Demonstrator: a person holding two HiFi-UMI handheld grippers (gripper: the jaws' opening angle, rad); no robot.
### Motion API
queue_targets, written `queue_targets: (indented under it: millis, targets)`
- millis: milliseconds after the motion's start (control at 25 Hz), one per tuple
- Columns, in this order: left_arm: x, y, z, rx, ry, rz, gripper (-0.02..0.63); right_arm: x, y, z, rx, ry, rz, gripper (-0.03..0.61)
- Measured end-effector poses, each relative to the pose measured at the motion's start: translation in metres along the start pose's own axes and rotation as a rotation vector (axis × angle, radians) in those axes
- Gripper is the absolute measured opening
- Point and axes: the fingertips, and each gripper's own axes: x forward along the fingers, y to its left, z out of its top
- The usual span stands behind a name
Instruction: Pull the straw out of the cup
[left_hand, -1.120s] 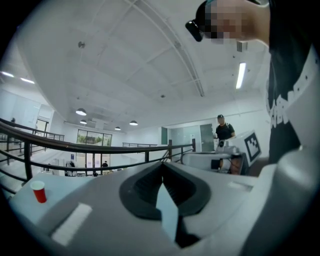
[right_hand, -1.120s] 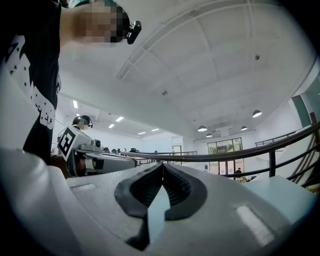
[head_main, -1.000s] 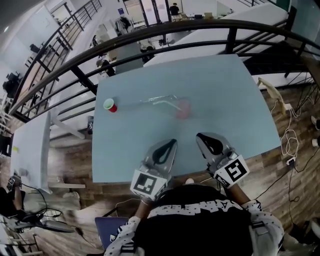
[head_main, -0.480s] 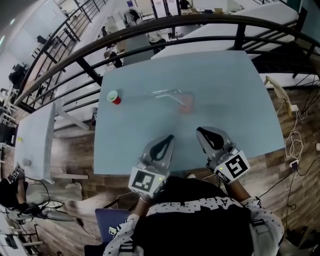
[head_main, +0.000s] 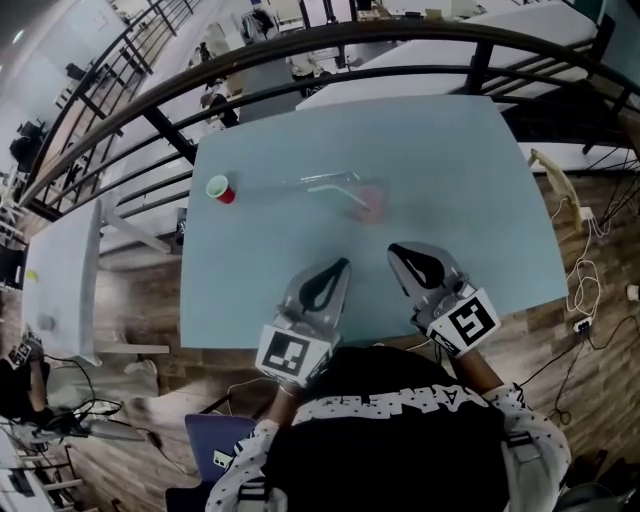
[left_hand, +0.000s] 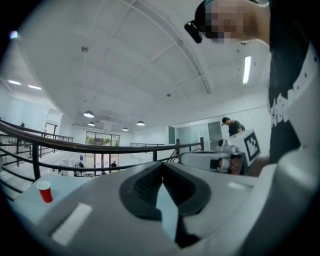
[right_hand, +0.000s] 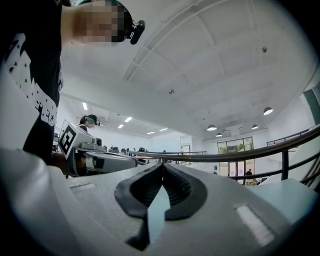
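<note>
On the pale blue table (head_main: 450, 170), in the head view, stands a faint, translucent pink cup (head_main: 369, 205). A pale straw (head_main: 338, 192) leans out of it to the left. My left gripper (head_main: 338, 266) and right gripper (head_main: 396, 252) hover side by side over the table's near edge, short of the cup. Both point level toward the far side. In the left gripper view the left gripper (left_hand: 161, 165) is shut with nothing in it. The right gripper (right_hand: 162, 166) is also shut and empty in its own view. Neither gripper view shows the pink cup.
A small red cup (head_main: 219, 188) stands near the table's far left edge, also seen as the red cup (left_hand: 45, 191). A dark curved railing (head_main: 300, 50) runs behind the table. A second table (head_main: 60, 290) lies to the left and cables (head_main: 585, 290) to the right.
The right gripper has edged a little forward over the table's near edge. The head view has shifted slightly. Both grippers stay shut, and the cup and straw have not moved.
</note>
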Motion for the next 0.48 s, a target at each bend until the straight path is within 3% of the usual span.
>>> queue_targets:
  millis: [480]
  targets:
    - [0.011, 0.034, 0.003, -0.004, 0.014, 0.03, -0.011, 0.039, -0.009, -0.007, 0.001, 0.027, 0.052, 0.002]
